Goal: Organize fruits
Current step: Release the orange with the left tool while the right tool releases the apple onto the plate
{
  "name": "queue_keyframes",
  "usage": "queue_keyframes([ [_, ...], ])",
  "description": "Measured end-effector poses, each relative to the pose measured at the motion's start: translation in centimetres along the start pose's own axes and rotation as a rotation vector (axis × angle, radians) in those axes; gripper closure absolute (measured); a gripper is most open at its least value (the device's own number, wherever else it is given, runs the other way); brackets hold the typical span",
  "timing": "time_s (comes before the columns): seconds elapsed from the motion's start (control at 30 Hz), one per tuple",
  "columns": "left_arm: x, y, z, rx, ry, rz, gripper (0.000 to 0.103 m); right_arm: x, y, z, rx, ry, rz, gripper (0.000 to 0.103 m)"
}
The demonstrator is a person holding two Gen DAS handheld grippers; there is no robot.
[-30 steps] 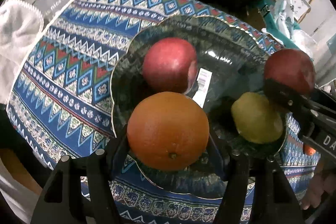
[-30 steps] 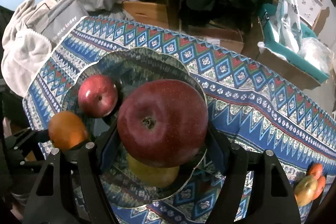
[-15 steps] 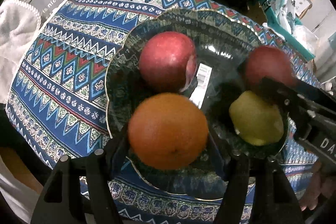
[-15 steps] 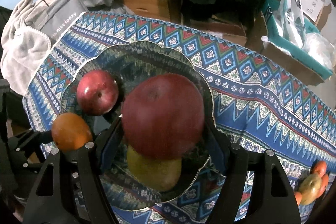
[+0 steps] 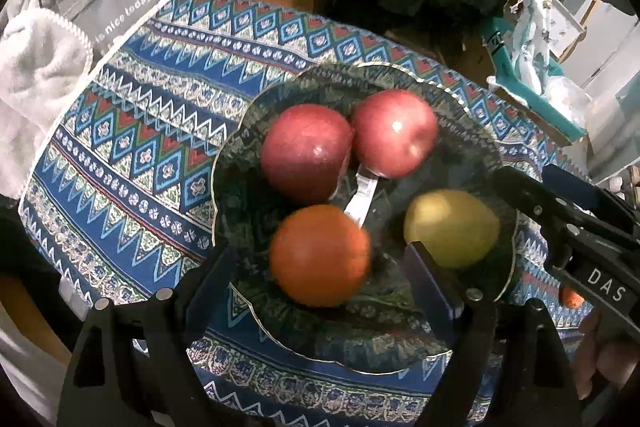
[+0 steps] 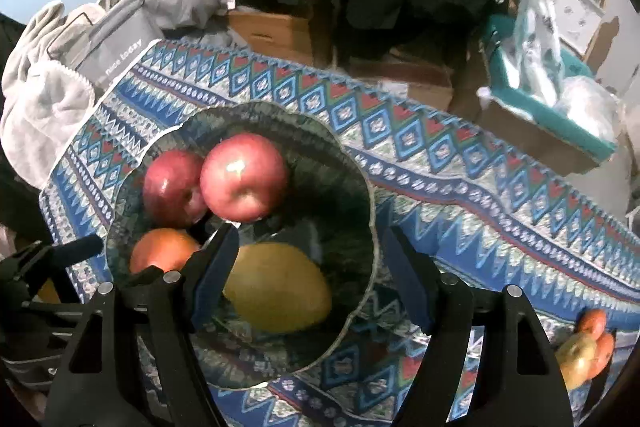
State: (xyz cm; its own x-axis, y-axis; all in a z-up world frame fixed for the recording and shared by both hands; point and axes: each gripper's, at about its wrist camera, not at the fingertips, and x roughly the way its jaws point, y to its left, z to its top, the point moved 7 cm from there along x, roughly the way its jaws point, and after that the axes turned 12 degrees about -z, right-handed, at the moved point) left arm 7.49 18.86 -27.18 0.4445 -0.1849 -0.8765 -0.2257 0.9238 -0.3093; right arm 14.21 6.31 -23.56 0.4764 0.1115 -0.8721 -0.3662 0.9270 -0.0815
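Cluttered room behind, patterned blue cloth over the tabletop [image 5: 132,147], grey bags and a white towel piled at the far left edge.

Left tool [image 5: 320,263] gaping wide, jaws just been opening, nothing gripped; orange [image 5: 320,255] sitting loose between the fingers, already down in the bowl [image 5: 472,95]. Right tool [image 6: 310,275] also spread apart and empty, hanging over the bowl's near side with the yellow pear-ish fruit [image 6: 280,293] below it.

Moving outward: two red apples [image 5: 394,133] touching each other at the back of the bowl, orange front-left, yellow one front-right, white sticker peeking up between them. Few more small fruits [image 6: 586,347] waiting at the right edge of the cloth, well apart from the bowl.

Handling guess: apples firm, waxy-shiny, probably a bit slippery, so best pinched across the widest part. Orange dimpled and grippier, slight give. Yellow one likely softer, easy to bruise, so gentle squeeze around the belly. Bowl looks glassy, so no dropping stuff in.
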Motion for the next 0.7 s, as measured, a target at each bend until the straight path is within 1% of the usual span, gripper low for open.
queue_keyframes([
  [0.07, -0.3, -0.4, 0.2, 0.010, -0.010, 0.001, 0.016, -0.6, -0.4, 0.2, 0.001, -0.017, -0.013, 0.028],
  [0.2, -1.1, -1.4, 0.3, 0.032, -0.028, -0.008, 0.016, -1.9, -1.3, 0.3, 0.010, -0.048, -0.037, 0.023],
  [0.43, -2.4, -3.6, 0.5, 0.086, -0.060, -0.017, 0.016, -4.1, -3.5, 0.2, 0.040, -0.088, -0.077, 0.022],
  [0.57, -3.1, -4.8, 0.5, 0.099, -0.074, -0.038, 0.016, -5.5, -5.3, 0.0, 0.064, -0.110, -0.111, 0.021],
  [0.7, -3.8, -6.3, 0.5, 0.129, -0.091, -0.044, 0.016, -6.7, -6.7, -0.5, 0.079, -0.127, -0.138, 0.020],
])
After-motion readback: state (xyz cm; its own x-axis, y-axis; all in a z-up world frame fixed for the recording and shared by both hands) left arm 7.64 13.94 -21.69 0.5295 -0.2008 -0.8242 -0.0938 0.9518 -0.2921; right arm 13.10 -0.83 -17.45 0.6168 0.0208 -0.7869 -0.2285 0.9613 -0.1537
